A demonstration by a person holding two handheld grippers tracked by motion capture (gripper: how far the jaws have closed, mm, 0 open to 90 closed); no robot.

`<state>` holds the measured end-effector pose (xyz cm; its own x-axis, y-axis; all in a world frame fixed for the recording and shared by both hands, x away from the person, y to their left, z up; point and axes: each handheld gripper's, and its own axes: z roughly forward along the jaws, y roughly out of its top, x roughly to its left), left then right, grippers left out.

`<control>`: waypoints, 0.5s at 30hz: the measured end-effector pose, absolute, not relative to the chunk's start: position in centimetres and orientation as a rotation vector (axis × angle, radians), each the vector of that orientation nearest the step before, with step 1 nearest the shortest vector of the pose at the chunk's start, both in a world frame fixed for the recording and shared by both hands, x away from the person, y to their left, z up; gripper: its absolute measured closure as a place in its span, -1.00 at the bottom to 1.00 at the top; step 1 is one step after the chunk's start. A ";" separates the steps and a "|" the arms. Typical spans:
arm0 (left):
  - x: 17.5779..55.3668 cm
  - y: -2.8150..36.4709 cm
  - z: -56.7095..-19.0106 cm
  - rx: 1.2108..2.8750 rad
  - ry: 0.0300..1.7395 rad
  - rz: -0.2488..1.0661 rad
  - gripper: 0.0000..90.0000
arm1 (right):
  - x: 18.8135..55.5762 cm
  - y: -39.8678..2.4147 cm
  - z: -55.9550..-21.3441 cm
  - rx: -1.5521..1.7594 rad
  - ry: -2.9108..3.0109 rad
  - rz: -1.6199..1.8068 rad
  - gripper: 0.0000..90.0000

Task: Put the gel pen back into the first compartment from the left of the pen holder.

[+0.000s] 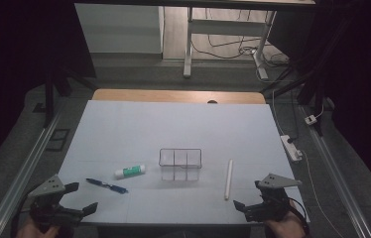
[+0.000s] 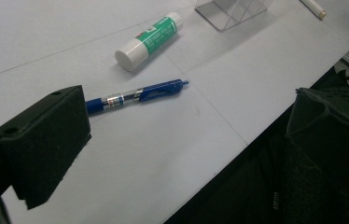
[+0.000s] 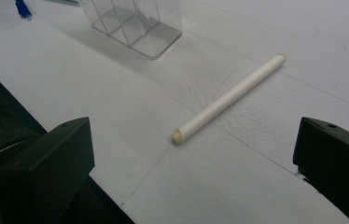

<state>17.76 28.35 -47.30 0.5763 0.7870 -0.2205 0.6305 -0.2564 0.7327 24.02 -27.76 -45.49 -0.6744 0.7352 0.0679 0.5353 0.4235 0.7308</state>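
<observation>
Your left tool [image 1: 77, 197] and right tool [image 1: 249, 194] sit wide open and empty at the near table [image 1: 173, 124] edge. The blue pen [image 1: 106, 186] lies left of the clear box [image 1: 180, 164], the white stick [image 1: 228, 178] right of it. Both are round, so a skewed pinch could roll them away.

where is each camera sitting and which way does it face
High view: fixed above the person's side, looking forward and down on the table; both hands show at the bottom, with the left gripper and right gripper.
Left gripper view: rides the left gripper, looking along its open jaws at the pen and glue stick.
Right gripper view: rides the right gripper, looking along its open jaws at the white stick.
Shared: both gripper views catch the clear organizer.
</observation>
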 end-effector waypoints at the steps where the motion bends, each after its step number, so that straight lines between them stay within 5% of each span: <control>1: 17.9 28.3 -47.3 1.983 1.133 0.246 -1.00 | 24.0 -27.7 -45.5 1.103 2.421 1.093 -1.00; 15: 22.0 26.7 -48.3 2.059 1.137 0.186 -1.00 | 24.2 -27.4 -45.6 1.072 2.467 1.068 -1.00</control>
